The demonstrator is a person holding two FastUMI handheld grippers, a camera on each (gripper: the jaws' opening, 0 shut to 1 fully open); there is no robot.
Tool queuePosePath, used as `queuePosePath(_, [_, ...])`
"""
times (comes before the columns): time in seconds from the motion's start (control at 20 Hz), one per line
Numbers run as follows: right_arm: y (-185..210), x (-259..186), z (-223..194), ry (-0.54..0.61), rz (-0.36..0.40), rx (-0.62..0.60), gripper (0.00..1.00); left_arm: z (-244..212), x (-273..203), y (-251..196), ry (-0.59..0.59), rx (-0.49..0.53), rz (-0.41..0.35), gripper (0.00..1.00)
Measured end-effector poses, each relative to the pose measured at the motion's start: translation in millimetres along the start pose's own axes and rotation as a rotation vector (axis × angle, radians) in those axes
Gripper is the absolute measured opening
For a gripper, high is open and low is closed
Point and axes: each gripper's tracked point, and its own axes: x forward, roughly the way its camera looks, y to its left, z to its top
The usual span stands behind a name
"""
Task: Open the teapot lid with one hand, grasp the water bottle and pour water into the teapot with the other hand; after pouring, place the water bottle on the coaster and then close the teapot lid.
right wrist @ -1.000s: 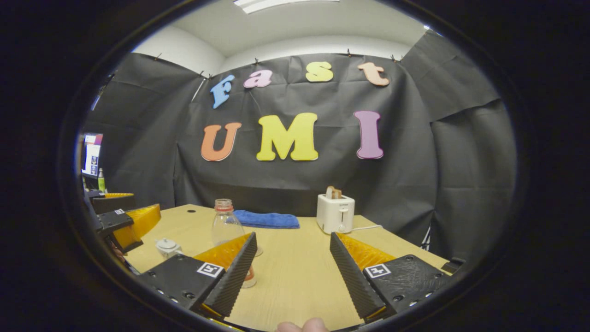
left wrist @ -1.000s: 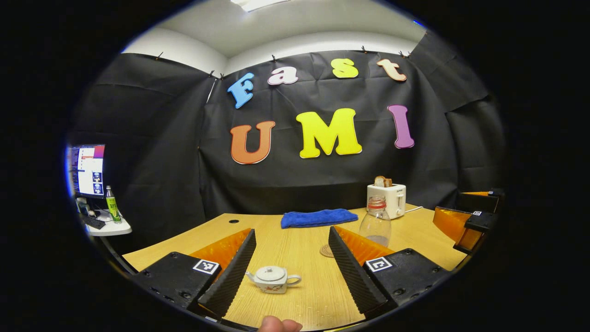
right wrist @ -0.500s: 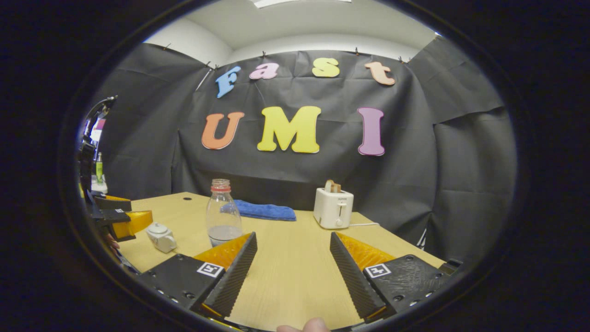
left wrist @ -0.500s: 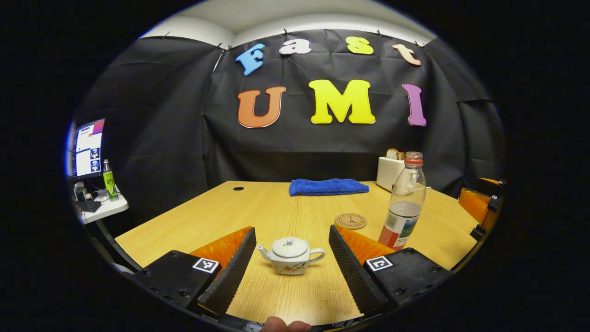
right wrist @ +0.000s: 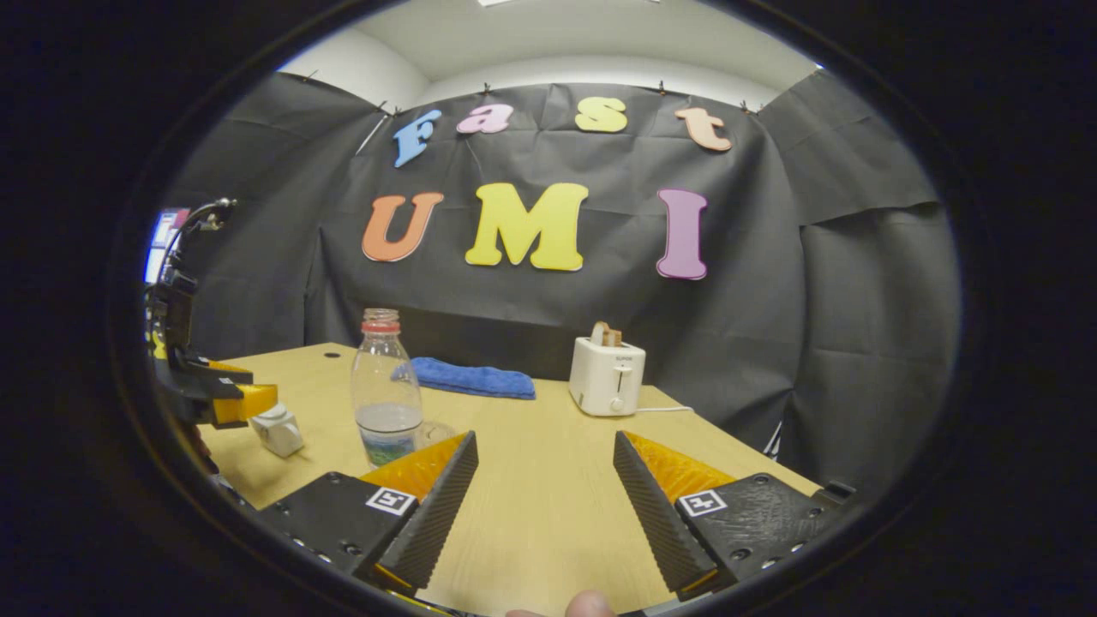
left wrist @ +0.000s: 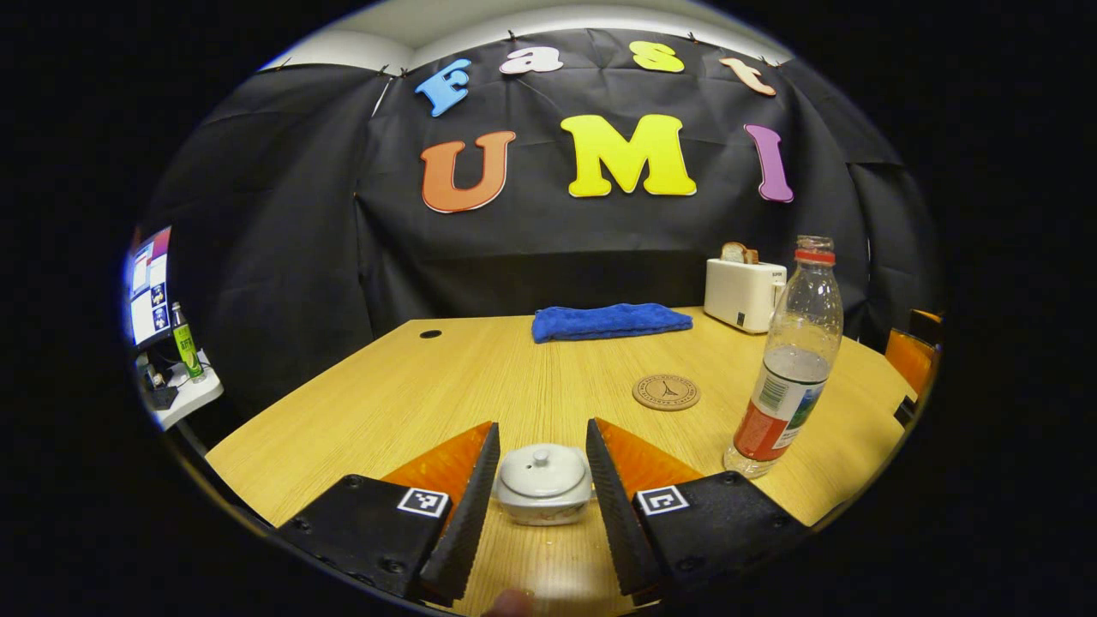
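My left gripper (left wrist: 540,484) brackets the small white ceramic teapot (left wrist: 543,494), fingers close on both sides of the domed lid (left wrist: 543,470); contact looks likely but I can't tell if both actually press. Should pinch the little knob, not the rim, and lift straight up so the pot doesn't drag. My right gripper (right wrist: 542,493) hangs spread wide over bare wooden table (right wrist: 548,514), clear plastic water bottle with red label (right wrist: 386,403) just left of it, upright. Round cork coaster (left wrist: 666,392) sits beyond the teapot.
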Motion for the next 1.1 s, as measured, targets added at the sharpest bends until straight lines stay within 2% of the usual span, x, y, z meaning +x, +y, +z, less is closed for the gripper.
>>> queuePosePath(0.2, [-6,1,0,-0.004,-0.014,-0.012,0.95,-7,12,6,0.043,0.01,0.028,0.5])
queuePosePath(0.25, [-8,2,0,-0.005,-0.014,-0.012,0.95,-9,14,6,0.054,0.006,0.033,0.43])
queuePosePath(0.55, [-3,4,-6,0.008,0.016,0.008,0.95,-10,18,5,0.064,0.005,0.043,0.3])
queuePosePath(0.6, [0,4,-6,0.008,0.026,0.008,0.95,-9,17,4,0.071,0.004,0.043,0.21])
queuePosePath(0.65, [3,3,-6,0.01,0.038,0.01,0.97,-9,18,3,0.074,0.008,0.041,0.15])
queuePosePath(0.7, [6,4,-7,0.016,0.053,0.017,0.95,-8,19,2,0.076,0.005,0.04,0.14])
queuePosePath(0.75, [10,3,-8,0.022,0.068,0.025,0.98,-7,19,1,0.075,-0.001,0.036,0.09])
queuePosePath(0.9, [20,-1,-2,0.006,0.117,0.033,0.95,-1,15,-1,0.054,-0.033,0.01,0.05])
queuePosePath(0.95, [29,-5,-2,0.0,0.157,0.05,0.98,3,12,1,0.043,-0.047,0.005,0.04])
queuePosePath(1.1, [63,-12,-5,0.012,0.275,0.101,0.95,17,0,6,0.003,-0.074,-0.004,0.04])
